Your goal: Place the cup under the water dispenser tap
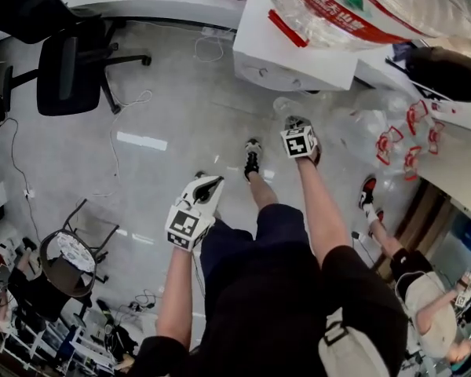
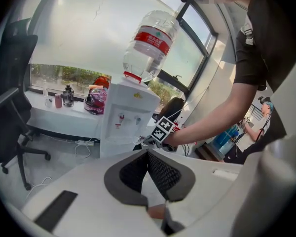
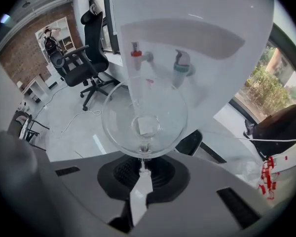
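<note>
Right tongs (image 3: 144, 168) are clamped on the rim of the clear plastic cup (image 3: 144, 122) - its open mouth faces back toward the tongs. The cup is held up just in front of the white water dispenser (image 3: 202, 38), close below the red tap (image 3: 136, 53) and a bit left of the blue-grey tap (image 3: 181, 67). Left tongs (image 2: 149, 153) are pressed together with nothing in them - nearer the person, off to the left, well apart from the dispenser. A big clear water bottle with a red label (image 2: 150, 41) sits upside down on top.
</note>
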### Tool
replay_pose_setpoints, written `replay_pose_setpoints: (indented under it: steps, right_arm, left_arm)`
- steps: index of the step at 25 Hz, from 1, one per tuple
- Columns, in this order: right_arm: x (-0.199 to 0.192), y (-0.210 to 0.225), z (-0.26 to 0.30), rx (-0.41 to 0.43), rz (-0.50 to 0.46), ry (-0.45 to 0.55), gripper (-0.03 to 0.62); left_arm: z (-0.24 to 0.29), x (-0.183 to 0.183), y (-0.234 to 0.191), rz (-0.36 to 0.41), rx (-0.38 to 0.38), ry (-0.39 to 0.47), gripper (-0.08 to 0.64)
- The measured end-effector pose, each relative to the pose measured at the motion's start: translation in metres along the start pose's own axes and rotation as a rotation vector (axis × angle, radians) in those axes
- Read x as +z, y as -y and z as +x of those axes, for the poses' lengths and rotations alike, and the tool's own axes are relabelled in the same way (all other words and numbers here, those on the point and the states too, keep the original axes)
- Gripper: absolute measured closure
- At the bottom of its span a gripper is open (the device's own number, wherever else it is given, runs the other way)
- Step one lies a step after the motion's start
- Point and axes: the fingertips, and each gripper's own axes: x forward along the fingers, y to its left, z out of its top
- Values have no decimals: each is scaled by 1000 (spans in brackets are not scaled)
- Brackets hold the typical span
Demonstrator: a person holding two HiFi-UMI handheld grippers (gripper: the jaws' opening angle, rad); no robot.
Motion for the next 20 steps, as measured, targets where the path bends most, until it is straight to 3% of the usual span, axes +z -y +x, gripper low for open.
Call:
replay_pose_setpoints:
  steps: [8, 20]
  right_arm:
    - [-4, 6, 54, -22, -13, -73, 589]
    - [-5, 39, 104, -127, -105, -219, 589]
  left_arm:
    - [9, -31, -11, -50, -16, -21, 560]
    - [9, -75, -27, -98, -1, -48, 560]
